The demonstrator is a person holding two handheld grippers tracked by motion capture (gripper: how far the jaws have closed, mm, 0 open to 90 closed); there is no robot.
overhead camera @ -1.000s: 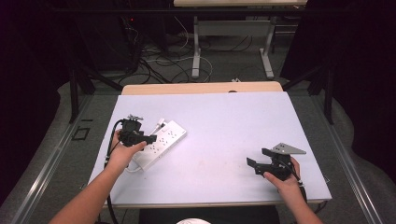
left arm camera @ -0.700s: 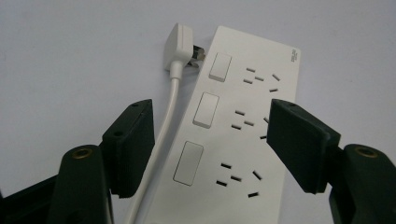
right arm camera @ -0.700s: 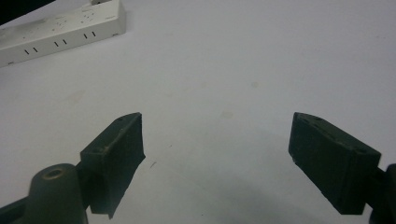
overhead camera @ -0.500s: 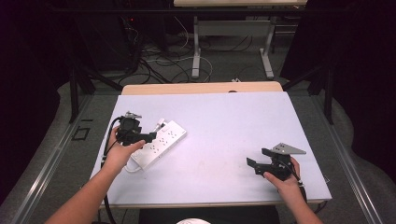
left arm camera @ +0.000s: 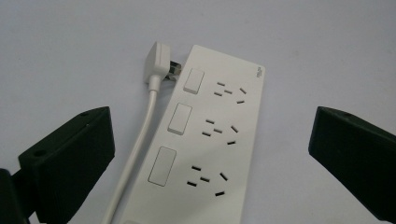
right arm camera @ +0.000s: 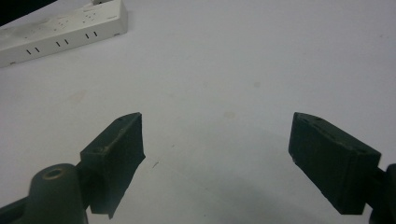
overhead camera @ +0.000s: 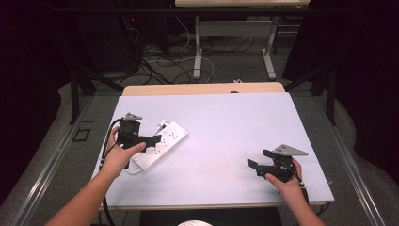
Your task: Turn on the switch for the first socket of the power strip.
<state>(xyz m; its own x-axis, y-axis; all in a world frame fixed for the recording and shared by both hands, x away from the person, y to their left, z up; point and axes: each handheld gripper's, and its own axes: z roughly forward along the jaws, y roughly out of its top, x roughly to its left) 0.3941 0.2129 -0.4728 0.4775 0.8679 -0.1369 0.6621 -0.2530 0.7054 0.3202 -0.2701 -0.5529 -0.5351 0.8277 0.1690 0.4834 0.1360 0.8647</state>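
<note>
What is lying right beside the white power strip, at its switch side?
A white plug and its white cord lie alongside the white power strip, whose near end is cut off from view. The open left gripper, jaws just widened, hovers over it.

Two bare forearms, no sleeves. Each hand (overhead camera: 123, 156) carries a matte black two-jaw gripper (overhead camera: 260, 159) with blocky jaws showing small screw holes, a grey three-cornered plate (overhead camera: 291, 150) on top, and a black cable (overhead camera: 107, 146) trailing behind.
</note>
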